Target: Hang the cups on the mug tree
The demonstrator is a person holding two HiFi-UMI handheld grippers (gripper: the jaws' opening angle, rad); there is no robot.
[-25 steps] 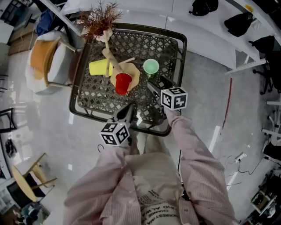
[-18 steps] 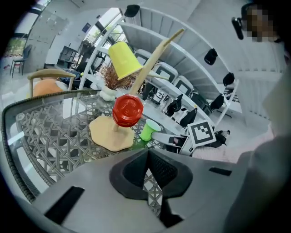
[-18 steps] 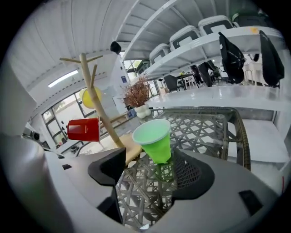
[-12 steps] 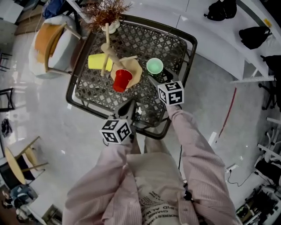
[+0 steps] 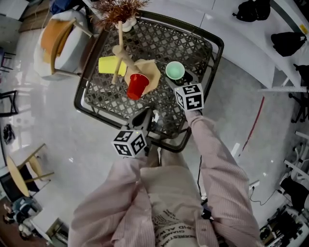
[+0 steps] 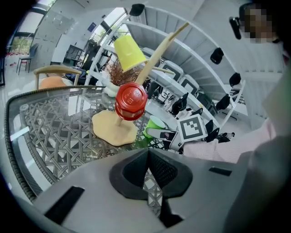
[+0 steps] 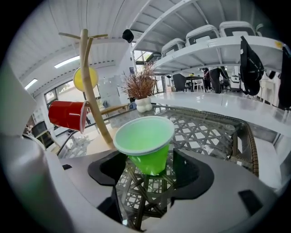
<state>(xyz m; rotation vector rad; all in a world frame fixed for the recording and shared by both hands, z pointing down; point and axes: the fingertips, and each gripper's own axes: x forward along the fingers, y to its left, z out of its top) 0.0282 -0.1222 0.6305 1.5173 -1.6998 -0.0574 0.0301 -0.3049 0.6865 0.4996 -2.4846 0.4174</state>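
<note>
A wooden mug tree (image 5: 120, 53) stands on the lattice table (image 5: 181, 41), with a yellow cup (image 5: 111, 65) and a red cup (image 5: 137, 86) hanging on its pegs. A green cup (image 5: 175, 71) stands upright on the table, to the right of the tree's base. My right gripper (image 5: 177, 83) is open, its jaws either side of the green cup's (image 7: 145, 141) lower part, with small gaps showing. My left gripper (image 5: 145, 117) is shut and empty over the table's near edge, pointing at the red cup (image 6: 131, 101) and the tree (image 6: 154, 57).
A white vase of dried twigs (image 5: 118, 12) stands at the table's far edge. A chair with an orange cushion (image 5: 55, 43) is at the left. The table's raised metal rim (image 5: 82, 103) runs all round. White shelving (image 5: 270, 53) lies to the right.
My right gripper has moved forward, so the green cup now sits between its jaws. The cup has not moved on the table. The left gripper has held its place.
</note>
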